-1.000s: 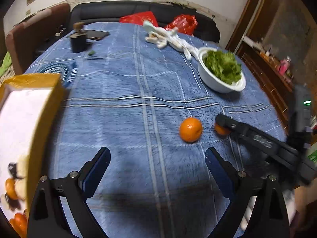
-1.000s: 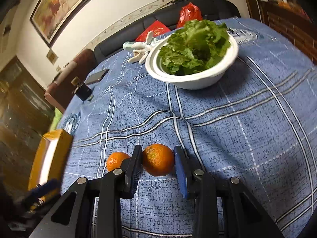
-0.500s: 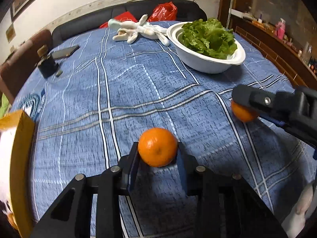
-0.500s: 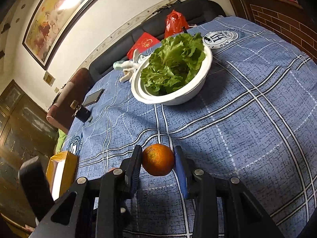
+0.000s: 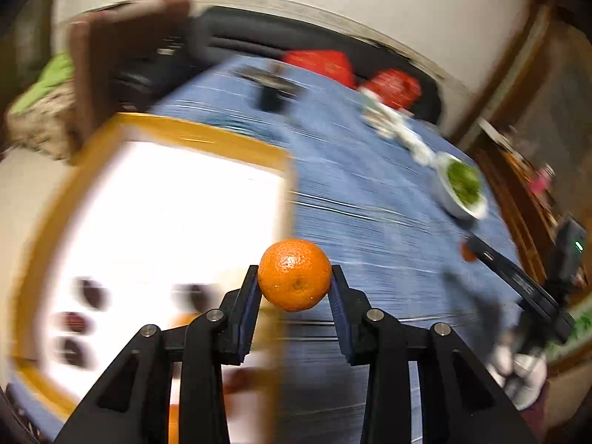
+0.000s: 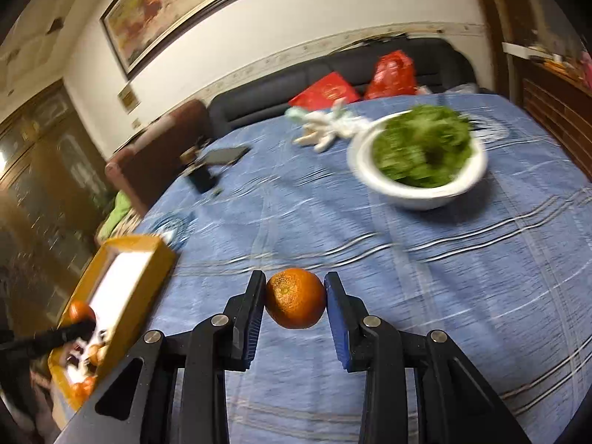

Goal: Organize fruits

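Note:
My left gripper [image 5: 294, 283] is shut on an orange [image 5: 294, 275] and holds it in the air by the right edge of a yellow box [image 5: 207, 140] with a white inside. Dark and orange fruits [image 5: 74, 322] lie blurred in the box. My right gripper [image 6: 295, 292] is shut on a second orange [image 6: 295, 303], lifted over the blue tablecloth [image 6: 425, 277]. The right wrist view shows the yellow box [image 6: 148, 270] at the left with the left gripper's orange [image 6: 81, 310] over it. The right gripper also shows at the right of the left wrist view [image 5: 470, 249].
A white bowl of lettuce [image 6: 421, 162] stands at the back right of the table. White gloves [image 6: 325, 125], a phone [image 6: 222, 155] and a small dark object [image 6: 201, 179] lie at the far side. Chairs and a sofa with red bags [image 6: 392, 74] ring the table.
My left gripper lifted its orange and swung left to the yellow box. My right gripper kept its orange and swung left and up over the table.

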### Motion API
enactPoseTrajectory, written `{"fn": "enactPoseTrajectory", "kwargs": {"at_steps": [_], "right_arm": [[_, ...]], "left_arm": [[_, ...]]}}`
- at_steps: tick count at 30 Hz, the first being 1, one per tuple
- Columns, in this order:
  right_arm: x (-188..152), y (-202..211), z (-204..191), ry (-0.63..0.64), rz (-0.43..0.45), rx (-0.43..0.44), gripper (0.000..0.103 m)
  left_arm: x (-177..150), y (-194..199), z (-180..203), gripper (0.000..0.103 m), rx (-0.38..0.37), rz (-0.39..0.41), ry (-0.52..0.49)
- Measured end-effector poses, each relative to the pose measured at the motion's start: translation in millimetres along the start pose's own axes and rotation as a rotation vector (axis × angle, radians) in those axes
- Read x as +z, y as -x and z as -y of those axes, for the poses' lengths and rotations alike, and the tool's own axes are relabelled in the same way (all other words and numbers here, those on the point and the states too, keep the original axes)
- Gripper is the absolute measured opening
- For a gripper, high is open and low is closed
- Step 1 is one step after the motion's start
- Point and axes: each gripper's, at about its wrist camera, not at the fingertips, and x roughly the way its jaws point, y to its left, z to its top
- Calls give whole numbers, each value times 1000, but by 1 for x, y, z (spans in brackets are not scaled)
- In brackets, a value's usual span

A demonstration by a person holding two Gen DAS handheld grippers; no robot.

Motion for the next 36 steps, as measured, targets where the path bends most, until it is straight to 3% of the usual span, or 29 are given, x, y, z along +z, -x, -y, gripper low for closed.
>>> {"fn": "enactPoseTrajectory", "kwargs": {"at_steps": [6,12,15,18,19,21,23,26,28,36], "right_arm": [[-20,-17,-100,130,-120,184,36],[-51,-52,-197,275,-246,283,37],[-64,-70,-227,317,-294,299,37],[-72,-88,-250,347,-327,298,38],[-72,-93,-256,353,-332,296,38],[-74,-102,-266,366,-340,290,38],[-73,-108,-271,367,-345,279,38],[-71,-107,-270,346,-330,253,42],[-67,-104,-267,325,-319,246,51],[-58,-77,-247,264,-277,216,52]], "left_arm": [[-5,15,-75,35,177,50,53],[-18,-10,-111,35,154,-3,108],[-24,-6,-113,37,158,19,91],[-27,1,-120,59,119,41,127],[-28,4,-122,65,114,52,131],[-27,12,-129,66,128,77,148],[-26,16,-137,69,85,95,176],[-25,26,-144,70,63,131,192],[-24,30,-143,70,54,142,187],[-31,50,-121,71,85,213,143]]}}
